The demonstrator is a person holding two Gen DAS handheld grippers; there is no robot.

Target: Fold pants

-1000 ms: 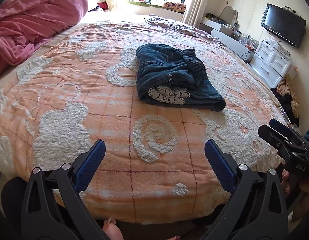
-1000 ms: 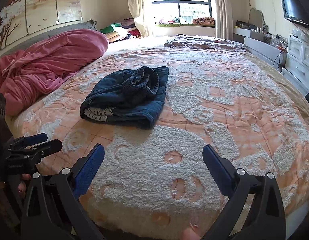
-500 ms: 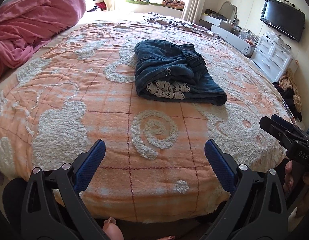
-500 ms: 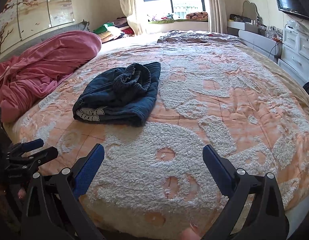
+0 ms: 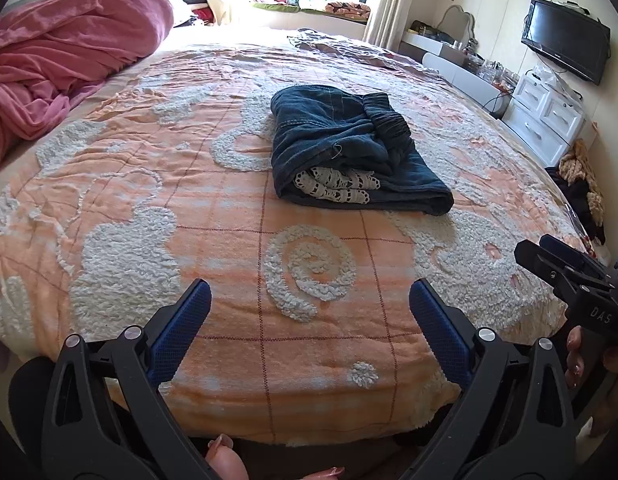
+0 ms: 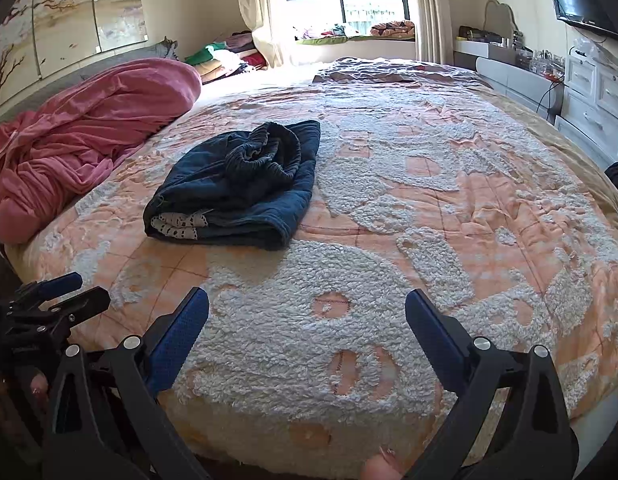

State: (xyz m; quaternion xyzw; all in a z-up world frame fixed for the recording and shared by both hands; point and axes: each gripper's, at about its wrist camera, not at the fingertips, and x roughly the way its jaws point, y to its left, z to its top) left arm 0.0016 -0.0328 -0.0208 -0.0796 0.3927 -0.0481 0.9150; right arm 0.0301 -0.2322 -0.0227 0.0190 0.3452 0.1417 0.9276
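The dark blue pants (image 5: 349, 148) lie folded in a thick bundle on the orange and white bedspread (image 5: 189, 208), with white lace trim showing at the near open edge. They also show in the right wrist view (image 6: 241, 184). My left gripper (image 5: 309, 312) is open and empty, held above the bed's near edge, well short of the pants. My right gripper (image 6: 307, 320) is open and empty, also near the bed's edge, with the pants ahead to its left. Each gripper shows at the side of the other's view.
A crumpled pink blanket (image 5: 61, 60) lies at the left of the bed. A white dresser (image 5: 549, 120) and a TV (image 5: 565, 54) stand along the right wall. A window seat with piled clothes (image 6: 349, 34) is beyond the bed.
Both grippers have stayed open. The cameras have shifted slightly; the pants look a little nearer and lower in view. The pants themselves have not moved.
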